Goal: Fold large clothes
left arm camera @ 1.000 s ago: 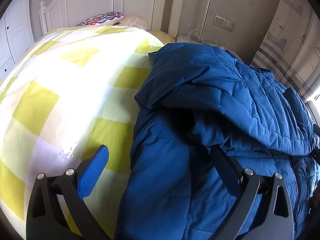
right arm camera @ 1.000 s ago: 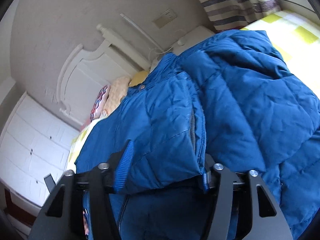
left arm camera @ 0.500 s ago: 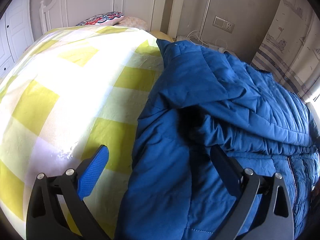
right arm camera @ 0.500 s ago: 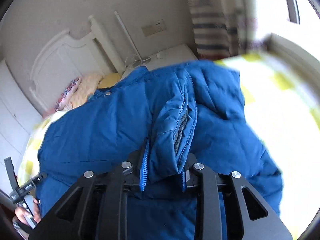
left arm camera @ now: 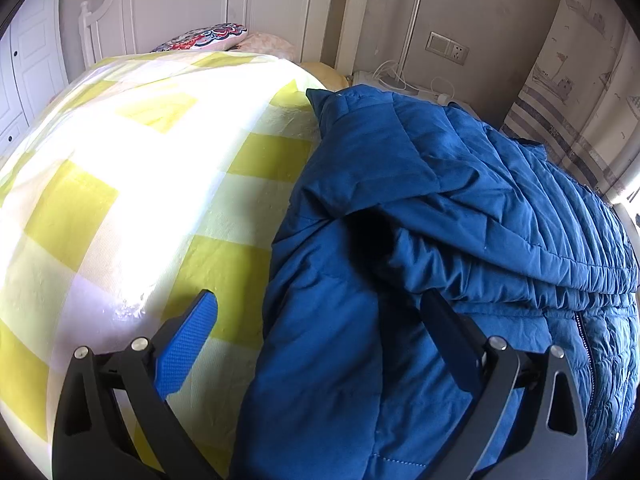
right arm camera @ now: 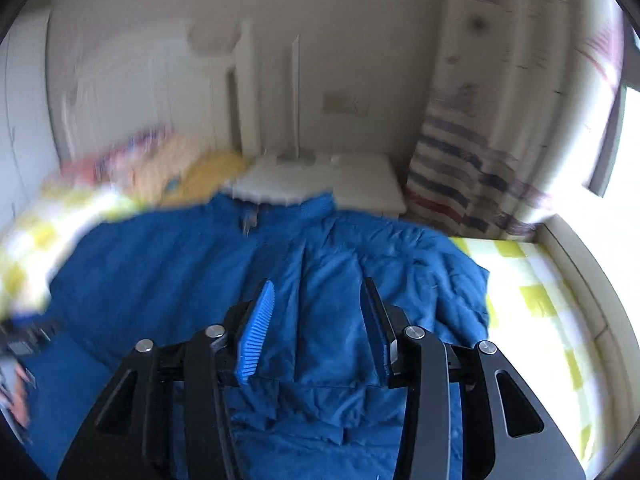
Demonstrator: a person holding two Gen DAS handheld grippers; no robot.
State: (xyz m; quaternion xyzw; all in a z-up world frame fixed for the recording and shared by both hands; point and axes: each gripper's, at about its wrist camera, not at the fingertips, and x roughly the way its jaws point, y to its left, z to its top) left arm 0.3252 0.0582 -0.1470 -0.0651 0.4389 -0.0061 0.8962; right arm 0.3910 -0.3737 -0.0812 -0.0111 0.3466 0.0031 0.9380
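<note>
A large blue quilted jacket [left arm camera: 460, 248] lies on the bed with a sleeve folded across its front. It also shows in the right wrist view [right arm camera: 304, 280], spread flat with its collar toward the nightstand. My left gripper [left arm camera: 320, 320] is open, hovering just above the jacket's left edge, its left finger over the bedcover. My right gripper [right arm camera: 318, 320] is open and empty above the middle of the jacket; that view is blurred by motion.
The bed has a yellow and white checked cover [left arm camera: 140, 168]. Pillows [left arm camera: 208, 38] lie at the white headboard. A white nightstand [right arm camera: 332, 184] with cables stands behind the jacket. A striped curtain [right arm camera: 460, 168] and a bright window are at the right.
My right gripper carried a jacket sleeve over the body, let it go and opened, then pulled back. The sleeve now lies folded on the jacket. The left gripper has stayed still and open.
</note>
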